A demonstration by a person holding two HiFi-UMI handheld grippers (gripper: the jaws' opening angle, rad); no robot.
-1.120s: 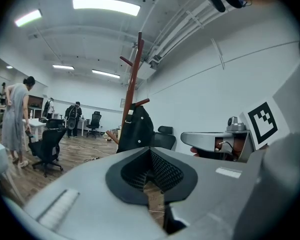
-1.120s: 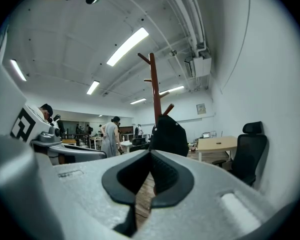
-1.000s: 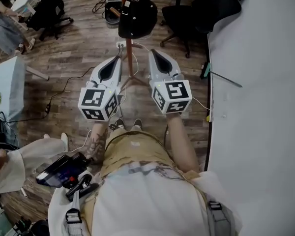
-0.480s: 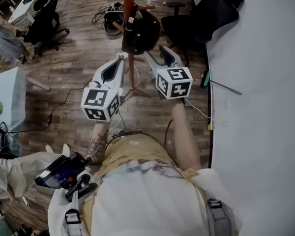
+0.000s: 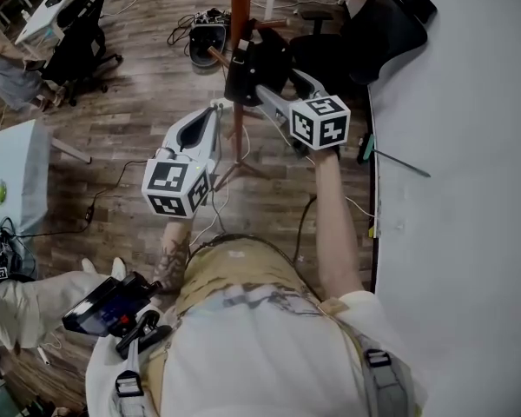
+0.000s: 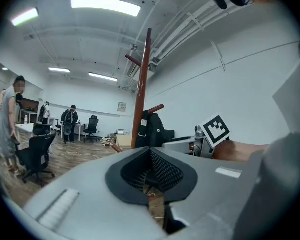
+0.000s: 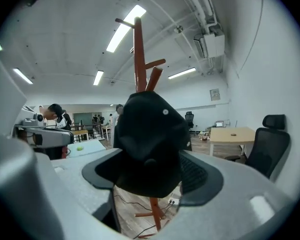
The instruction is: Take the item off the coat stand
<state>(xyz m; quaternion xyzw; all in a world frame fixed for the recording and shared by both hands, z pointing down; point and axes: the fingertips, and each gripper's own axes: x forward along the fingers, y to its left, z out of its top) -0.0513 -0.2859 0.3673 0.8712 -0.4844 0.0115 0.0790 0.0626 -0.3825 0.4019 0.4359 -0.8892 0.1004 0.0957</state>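
Fingers of the right gripper (image 5: pixel 266 92) stand apart on either side of the black cap (image 7: pixel 149 143), which hangs on the coat stand (image 7: pixel 138 59) and fills the gap between them; whether they touch it cannot be told. The right arm is stretched forward and raised, while the left gripper (image 5: pixel 210 113), fingers also apart with nothing between them, is held lower, nearer the torso. A second ago both grippers sat level side by side; the right has since reached the cap, the left barely moved.
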